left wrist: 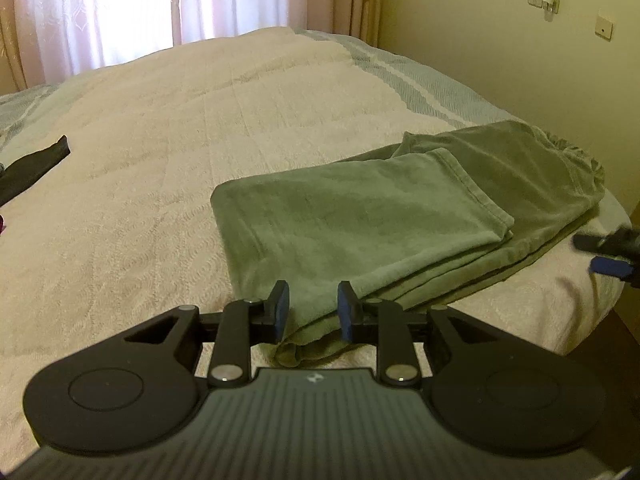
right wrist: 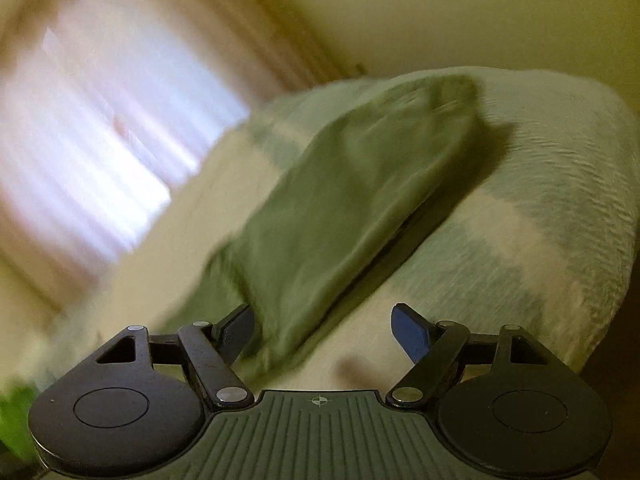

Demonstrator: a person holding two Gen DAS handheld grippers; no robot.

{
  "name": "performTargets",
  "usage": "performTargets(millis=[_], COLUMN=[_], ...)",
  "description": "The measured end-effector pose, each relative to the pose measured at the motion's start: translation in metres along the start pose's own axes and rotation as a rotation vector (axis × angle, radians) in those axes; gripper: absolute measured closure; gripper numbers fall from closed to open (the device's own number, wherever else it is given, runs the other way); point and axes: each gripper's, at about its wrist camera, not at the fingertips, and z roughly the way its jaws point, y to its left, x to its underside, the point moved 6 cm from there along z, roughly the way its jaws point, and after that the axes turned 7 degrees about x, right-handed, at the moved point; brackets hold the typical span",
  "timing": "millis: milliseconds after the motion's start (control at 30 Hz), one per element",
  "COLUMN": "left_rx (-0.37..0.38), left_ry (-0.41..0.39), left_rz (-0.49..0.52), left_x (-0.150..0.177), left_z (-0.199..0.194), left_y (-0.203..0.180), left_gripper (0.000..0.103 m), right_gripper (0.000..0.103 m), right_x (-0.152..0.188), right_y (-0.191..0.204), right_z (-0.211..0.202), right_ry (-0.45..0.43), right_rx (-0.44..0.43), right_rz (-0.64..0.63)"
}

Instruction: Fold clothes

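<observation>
Already doubled over, the green trousers (left wrist: 360,216) lie on the bed (left wrist: 160,140) near its right edge. Left hand-held gripper (left wrist: 313,310), jaws narrowly apart, straddles their near hem; right hand-held gripper (right wrist: 324,336) gapes wide beside them. Judged mid-fold: another fold needs both hems pinched.

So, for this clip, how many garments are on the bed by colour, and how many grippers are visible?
Green garments: 1, the folded green garment on the beige bedspread
Dark garments: 1, the black garment at the left edge, only partly in view
Grippers: 2, the left gripper and the right gripper, both open
Total: 4
</observation>
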Motion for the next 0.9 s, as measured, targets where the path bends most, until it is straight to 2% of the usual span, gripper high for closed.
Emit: performTargets(millis=[167, 200, 233, 367, 467, 567, 633, 733, 800, 900], left_rx=[0.05, 0.059, 0.068, 0.105, 0.122, 0.128, 0.127, 0.128, 0.132, 0.145], left_ry=[-0.013, -0.014, -0.016, -0.021, -0.027, -0.032, -0.036, -0.037, -0.039, -0.042], left_rz=[-0.066, -0.083, -0.101, -0.173, -0.227, -0.271, -0.29, -0.313, -0.336, -0.376], left_x=[-0.006, -0.008, -0.009, -0.013, -0.016, -0.018, -0.017, -0.016, -0.014, -0.011], left_z=[0.007, 0.008, 0.01, 0.017, 0.021, 0.022, 0.023, 0.023, 0.022, 0.019], left_y=[0.005, 0.007, 0.009, 0.018, 0.028, 0.038, 0.043, 0.049, 0.054, 0.063], left_gripper=[0.082, 0.082, 0.082, 0.082, 0.082, 0.082, 0.082, 0.082, 0.082, 0.082], right_gripper=[0.025, 0.03, 0.037, 0.038, 0.047, 0.048, 0.054, 0.077, 0.082, 0.087], right_x=[-0.051, -0.058, -0.062, -0.078, -0.086, -0.09, -0.092, -0.095, -0.101, -0.11], right_y=[-0.063, -0.073, -0.079, -0.102, -0.112, -0.118, -0.119, -0.114, -0.1, -0.052], right_z=[0.011, 0.016, 0.022, 0.048, 0.067, 0.084, 0.089, 0.089, 0.082, 0.064], right_ry=[-0.073, -0.077, -0.072, -0.056, -0.036, -0.018, -0.017, -0.022, -0.046, -0.12], right_rx=[-0.069, -0.078, -0.083, -0.102, -0.105, -0.145, -0.172, -0.189, -0.165, -0.036], right_rz=[0.257, 0.293, 0.311, 0.382, 0.41, 0.438, 0.452, 0.436, 0.368, 0.128])
